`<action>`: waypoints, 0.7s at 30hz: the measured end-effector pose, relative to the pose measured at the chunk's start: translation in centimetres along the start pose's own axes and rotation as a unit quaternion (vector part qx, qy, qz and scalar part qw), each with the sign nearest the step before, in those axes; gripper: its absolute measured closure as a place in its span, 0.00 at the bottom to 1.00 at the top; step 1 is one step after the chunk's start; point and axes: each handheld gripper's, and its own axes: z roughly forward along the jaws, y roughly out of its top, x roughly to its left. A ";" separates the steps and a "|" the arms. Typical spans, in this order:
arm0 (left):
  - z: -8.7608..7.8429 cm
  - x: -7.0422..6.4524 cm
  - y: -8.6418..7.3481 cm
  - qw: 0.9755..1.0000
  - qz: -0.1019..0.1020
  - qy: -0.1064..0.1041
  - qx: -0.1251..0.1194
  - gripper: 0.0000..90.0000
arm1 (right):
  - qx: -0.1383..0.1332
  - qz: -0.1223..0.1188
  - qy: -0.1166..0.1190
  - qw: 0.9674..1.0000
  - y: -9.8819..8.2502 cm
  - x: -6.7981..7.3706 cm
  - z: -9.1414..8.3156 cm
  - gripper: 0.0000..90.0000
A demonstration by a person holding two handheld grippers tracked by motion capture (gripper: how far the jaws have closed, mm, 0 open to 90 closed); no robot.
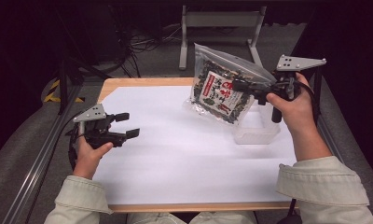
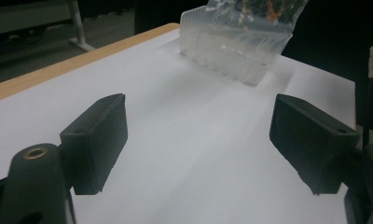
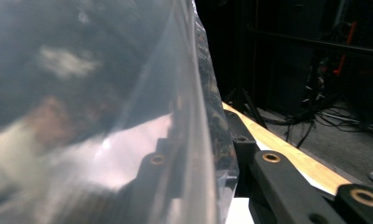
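Note:
A clear plastic bag [image 1: 219, 91] with dark green contents and a white and red label hangs tilted in the air over the table's far right. My right gripper [image 1: 239, 86] is shut on the bag's right edge. In the right gripper view the bag [image 3: 105, 93] stands pressed between the two black jaws of my right gripper [image 3: 203, 140]. Under the bag rests a clear plastic tub [image 1: 257, 128], seen in the left gripper view with the tub [image 2: 231, 51] below the bag's lower edge [image 2: 254, 9]. My left gripper [image 1: 127, 125] hovers low at the left, open, with nothing between its pads [image 2: 100, 140].
A white sheet [image 1: 184, 158] covers most of the wooden table [image 1: 142, 82]. Beyond the far edge stand a grey metal frame [image 1: 222, 21] and loose cables [image 1: 142, 44] on the floor. An aluminium rail [image 1: 40, 158] runs along the left side.

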 end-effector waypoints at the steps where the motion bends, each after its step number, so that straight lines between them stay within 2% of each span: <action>1: 0.0 0.0 0.0 1.000 0.000 0.000 0.001 0.22 | 0.000 0.001 -0.006 1.000 0.1 -0.2 -0.2 0.84; 4: -0.1 0.0 -0.2 1.000 0.001 0.005 0.002 0.22 | -0.001 0.003 -0.027 1.000 0.5 -0.9 -0.9 0.84; 6: -0.2 -0.1 -0.3 1.000 -0.007 0.003 0.002 0.22 | 0.001 0.001 -0.046 0.999 0.7 -1.5 -1.5 0.84; 13: -0.3 -0.1 -0.3 1.000 0.000 0.006 0.002 0.22 | -0.001 0.011 -0.091 0.996 1.2 -3.2 -3.0 0.84; 19: -0.5 -0.2 -0.4 1.000 -0.004 0.006 0.000 0.22 | 0.003 0.015 -0.132 0.991 1.3 -4.6 -3.9 0.84; 21: -0.6 -0.1 -0.4 1.000 0.000 0.007 0.000 0.22 | 0.004 0.017 -0.145 0.989 1.3 -5.1 -4.2 0.84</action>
